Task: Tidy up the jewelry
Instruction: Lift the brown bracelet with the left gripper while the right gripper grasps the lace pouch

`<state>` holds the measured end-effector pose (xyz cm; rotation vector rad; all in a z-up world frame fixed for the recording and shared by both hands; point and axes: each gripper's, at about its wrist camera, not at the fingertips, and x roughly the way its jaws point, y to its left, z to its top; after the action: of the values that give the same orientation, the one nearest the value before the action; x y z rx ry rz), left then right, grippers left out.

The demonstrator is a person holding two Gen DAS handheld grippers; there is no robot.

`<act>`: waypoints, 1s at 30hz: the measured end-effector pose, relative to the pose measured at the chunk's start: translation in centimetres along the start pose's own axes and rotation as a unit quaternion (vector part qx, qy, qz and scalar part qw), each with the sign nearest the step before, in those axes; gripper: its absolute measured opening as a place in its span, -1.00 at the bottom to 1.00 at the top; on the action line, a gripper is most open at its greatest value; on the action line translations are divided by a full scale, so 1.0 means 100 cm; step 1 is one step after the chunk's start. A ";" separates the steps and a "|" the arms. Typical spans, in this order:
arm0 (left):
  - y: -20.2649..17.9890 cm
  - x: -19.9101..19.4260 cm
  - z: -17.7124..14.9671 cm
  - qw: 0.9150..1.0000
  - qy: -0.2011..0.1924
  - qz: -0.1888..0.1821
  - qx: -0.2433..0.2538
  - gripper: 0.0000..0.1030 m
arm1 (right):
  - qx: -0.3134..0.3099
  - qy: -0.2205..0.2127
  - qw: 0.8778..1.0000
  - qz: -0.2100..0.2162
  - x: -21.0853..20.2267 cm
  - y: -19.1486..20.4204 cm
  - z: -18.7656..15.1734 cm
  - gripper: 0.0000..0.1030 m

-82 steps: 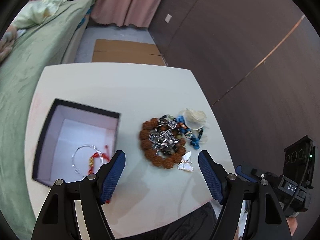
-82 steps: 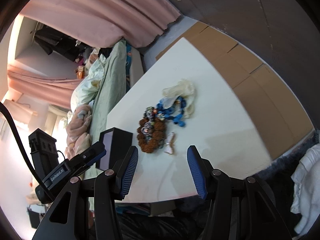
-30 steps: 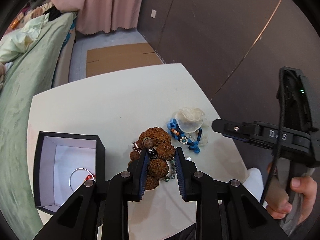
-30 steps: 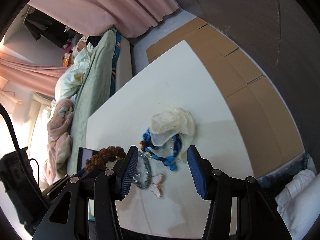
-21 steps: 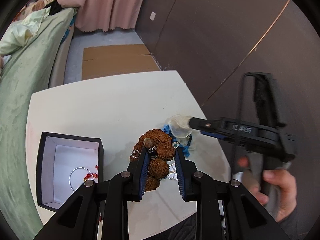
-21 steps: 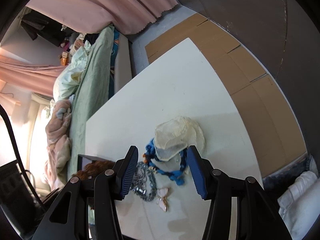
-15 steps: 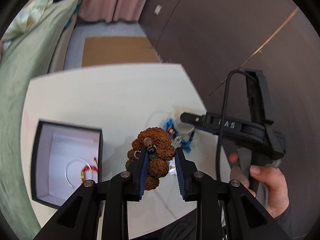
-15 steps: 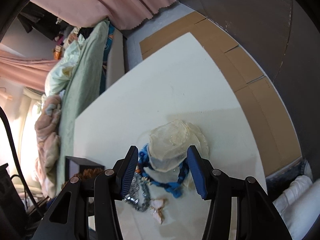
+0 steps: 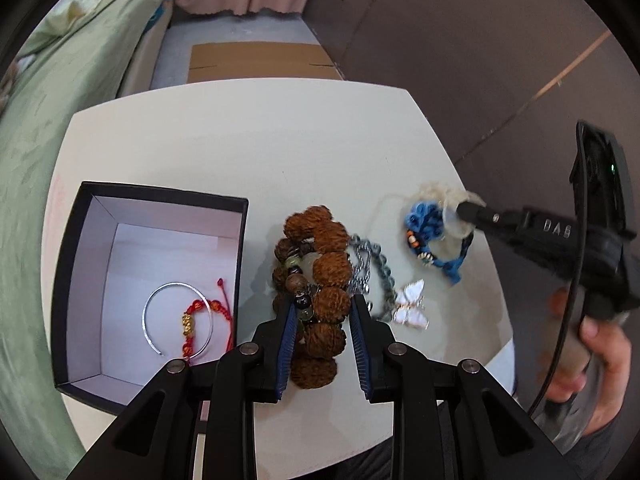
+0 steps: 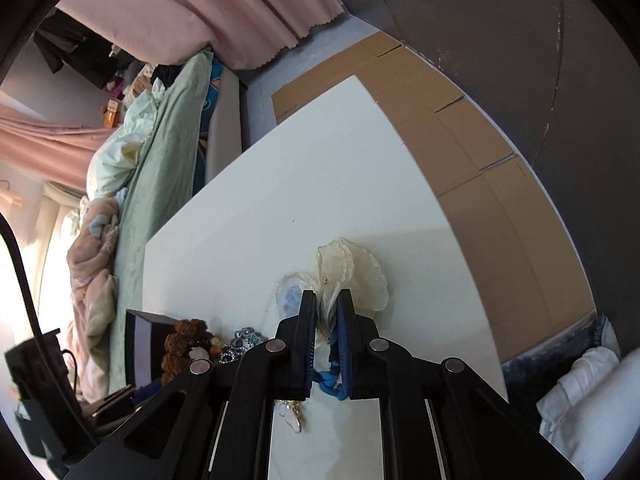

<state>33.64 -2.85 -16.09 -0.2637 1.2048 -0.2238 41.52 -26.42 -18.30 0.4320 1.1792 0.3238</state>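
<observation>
My left gripper is shut on a brown bead bracelet and holds it above the white table, just right of the open black box. The box holds a silver bangle and a red cord bracelet. My right gripper is shut on a cream fabric flower that lies over a blue bracelet. A grey bead chain and a white butterfly charm lie between them.
A bed with green bedding runs along the table's left side. Flat cardboard lies on the floor beyond the far edge. A dark wall stands to the right. White cloth lies on the floor by the near right corner.
The left gripper closed on the brown bracelet and lifted it toward the box. The right gripper moved in and closed on the cream flower.
</observation>
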 end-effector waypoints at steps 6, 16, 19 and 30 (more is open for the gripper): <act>0.008 -0.005 -0.006 1.000 0.014 0.024 0.006 -0.47 | -0.006 -0.001 1.000 0.004 -0.002 0.007 -0.003 -0.77; -0.016 0.007 -0.004 0.989 0.016 0.131 0.067 -0.46 | -0.014 -0.001 1.000 0.001 -0.004 0.016 -0.007 -0.77; -0.023 0.017 -0.008 0.981 0.020 0.171 0.086 -0.46 | -0.008 -0.001 1.000 -0.001 -0.005 0.016 -0.011 -0.77; -0.028 -0.015 -0.001 0.985 -0.017 0.152 0.079 -0.61 | 0.004 -0.001 1.000 0.002 -0.009 0.002 -0.014 -0.77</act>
<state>32.94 -5.07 -13.93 0.0550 1.1694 -0.0477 39.86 -26.42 -17.96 0.4427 1.1783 0.3226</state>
